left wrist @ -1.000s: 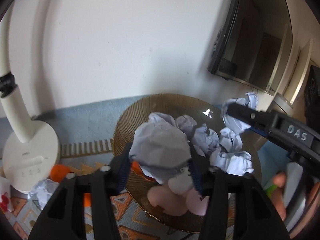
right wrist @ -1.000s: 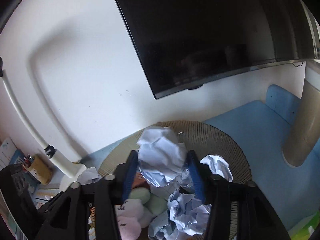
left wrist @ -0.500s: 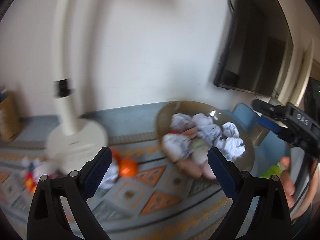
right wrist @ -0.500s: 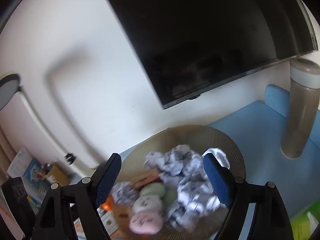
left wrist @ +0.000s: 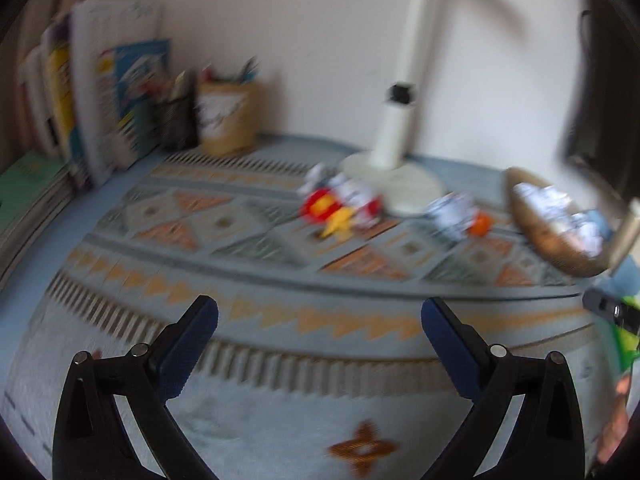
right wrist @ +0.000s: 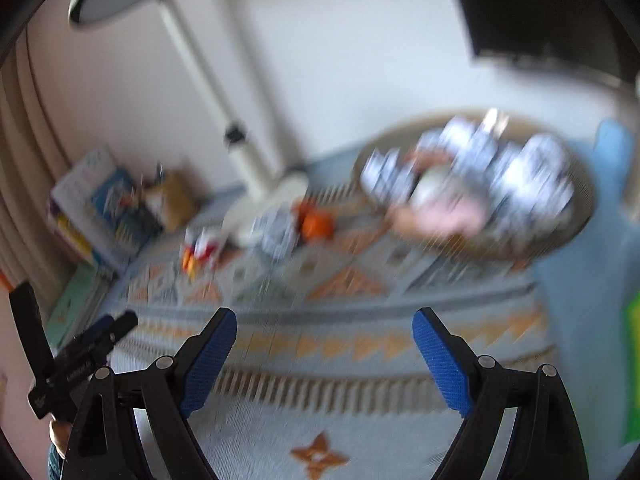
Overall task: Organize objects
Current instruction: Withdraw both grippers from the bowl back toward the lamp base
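Observation:
Both views are blurred by motion. A woven brown basket (right wrist: 576,224) holds several crumpled white paper balls (right wrist: 532,176) and pale soft toys; it also shows in the left wrist view (left wrist: 560,256) at the far right. One crumpled paper ball (left wrist: 452,212) and an orange ball (left wrist: 480,225) lie on the patterned mat by the lamp base, next to a red and yellow toy (left wrist: 328,210). My left gripper (left wrist: 318,334) is open and empty above the mat. My right gripper (right wrist: 324,340) is open and empty, well back from the basket.
A white desk lamp (left wrist: 394,176) stands at the back. Books (left wrist: 100,104) and pen holders (left wrist: 224,120) line the back left. A dark screen (right wrist: 552,12) hangs on the wall at the right. A green object (right wrist: 632,368) lies at the right edge.
Both grippers held crumpled paper over the basket a second ago, opened and dropped it in, and have since pulled back and swung left over the mat.

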`<state>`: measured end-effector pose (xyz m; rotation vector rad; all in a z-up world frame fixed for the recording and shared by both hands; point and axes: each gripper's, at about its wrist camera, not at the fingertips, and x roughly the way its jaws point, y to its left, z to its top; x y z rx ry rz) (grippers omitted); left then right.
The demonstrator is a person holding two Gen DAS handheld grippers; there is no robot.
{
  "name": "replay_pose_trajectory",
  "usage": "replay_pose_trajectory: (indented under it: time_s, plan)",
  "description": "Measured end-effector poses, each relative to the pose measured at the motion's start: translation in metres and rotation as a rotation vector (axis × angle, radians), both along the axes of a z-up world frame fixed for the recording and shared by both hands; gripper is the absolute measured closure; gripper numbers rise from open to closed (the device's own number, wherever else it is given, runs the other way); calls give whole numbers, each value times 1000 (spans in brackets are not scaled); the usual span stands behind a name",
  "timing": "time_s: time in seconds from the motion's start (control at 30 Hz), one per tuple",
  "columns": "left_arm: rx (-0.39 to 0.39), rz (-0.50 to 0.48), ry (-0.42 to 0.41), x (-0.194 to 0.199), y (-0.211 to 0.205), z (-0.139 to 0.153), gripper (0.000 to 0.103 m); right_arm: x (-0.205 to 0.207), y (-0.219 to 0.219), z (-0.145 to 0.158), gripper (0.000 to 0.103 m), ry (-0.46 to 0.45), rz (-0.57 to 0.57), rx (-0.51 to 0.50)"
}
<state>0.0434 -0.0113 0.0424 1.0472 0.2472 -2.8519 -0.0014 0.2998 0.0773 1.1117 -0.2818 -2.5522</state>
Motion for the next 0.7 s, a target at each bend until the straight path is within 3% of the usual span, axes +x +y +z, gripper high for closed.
replay_pose_trajectory:
  time_s: [0.07,0.17,0.37,0.5,0.57,0.63,0.7]
  plan:
    - [22,34,-16,1,-10,-8,1,0,-16,-20,14,-25,23,34]
    - [30,28,42,8,-14,-4,1,-4,-24,-37,14,-53,12,76]
    - [-12,-7,1,4,-3,-9,1,-7,-20,-44,14,-79,-23,83]
    - [16,-60,-47,-4,-3,-11,1,-15,-21,-43,14,-128,0,73]
    - [22,-150,-99,-21,-4,-6,1,-27,-24,-39,13,-221,6,33]
    - [11,-194,-95,-40,-6,5,1,-44,-28,-28,13,-292,57,-123]
    - [11,-247,-93,-69,-12,14,1,-59,-38,-17,13,-277,51,-172]
